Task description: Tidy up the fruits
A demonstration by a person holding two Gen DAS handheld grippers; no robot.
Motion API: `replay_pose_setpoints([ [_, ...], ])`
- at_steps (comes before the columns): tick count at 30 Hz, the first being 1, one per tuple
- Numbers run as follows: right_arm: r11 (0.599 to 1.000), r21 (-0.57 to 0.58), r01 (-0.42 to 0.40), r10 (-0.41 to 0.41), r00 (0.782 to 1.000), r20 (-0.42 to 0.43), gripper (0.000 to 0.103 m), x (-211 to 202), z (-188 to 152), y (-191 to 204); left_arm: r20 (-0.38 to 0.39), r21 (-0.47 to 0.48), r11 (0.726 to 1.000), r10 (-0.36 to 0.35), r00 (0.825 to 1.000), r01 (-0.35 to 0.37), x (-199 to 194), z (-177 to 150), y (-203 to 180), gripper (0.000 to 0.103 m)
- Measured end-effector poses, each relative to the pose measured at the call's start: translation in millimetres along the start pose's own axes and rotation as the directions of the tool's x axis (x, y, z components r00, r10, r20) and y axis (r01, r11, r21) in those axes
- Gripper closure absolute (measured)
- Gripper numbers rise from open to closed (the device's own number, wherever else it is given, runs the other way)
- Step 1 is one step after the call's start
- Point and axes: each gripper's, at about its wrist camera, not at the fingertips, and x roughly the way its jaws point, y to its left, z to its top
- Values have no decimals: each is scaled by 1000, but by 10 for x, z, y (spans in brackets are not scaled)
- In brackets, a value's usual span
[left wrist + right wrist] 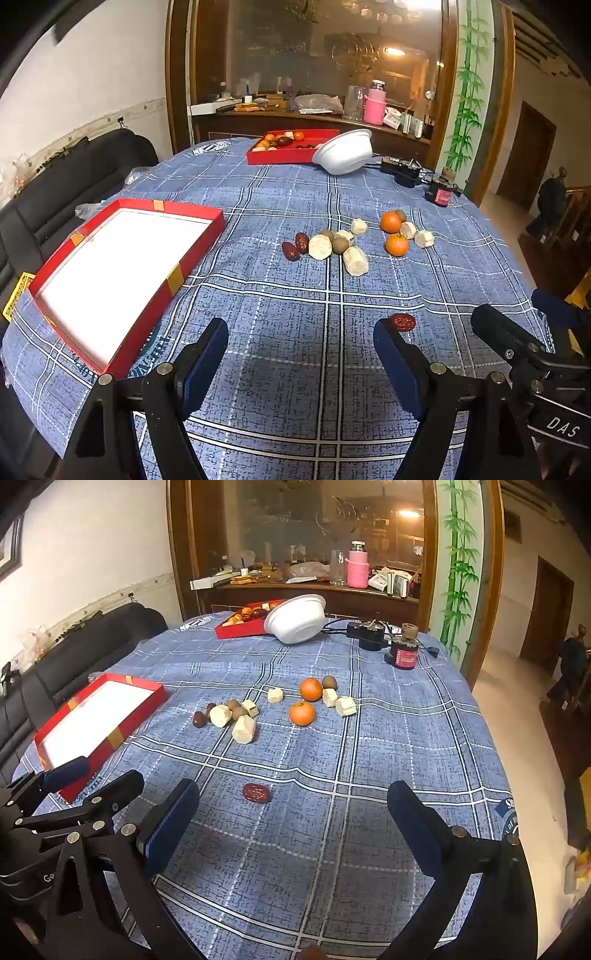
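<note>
Both claws, left claw (301, 349) and right claw (293, 812), gape wide and empty over the tabletop (295, 288), "DAS" readable on the right claw's body, one red date (257, 793) just ahead.

bare cloth (332, 849) ahead, lone date (257, 793)

Dim warm indoor light; glare off the red tray's (122, 266) white floor; fisheye-bent edges.

I'm in a home dining room: under my tools lies a blue plaid tablecloth (295, 295) over a round table. Ahead stands a wooden sideboard (306, 122) cluttered with a pink thermos (375, 105) and jars, and a black sofa (74, 184) lines the wall to my left.
</note>
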Motion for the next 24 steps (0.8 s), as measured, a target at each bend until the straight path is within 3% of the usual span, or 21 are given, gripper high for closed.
replay_pose_setpoints([
  [24,1000,0,-16,16,1000,-11,0,66,-37,18,4,-9,1000,13,1000,-12,36,-10,56,24],
])
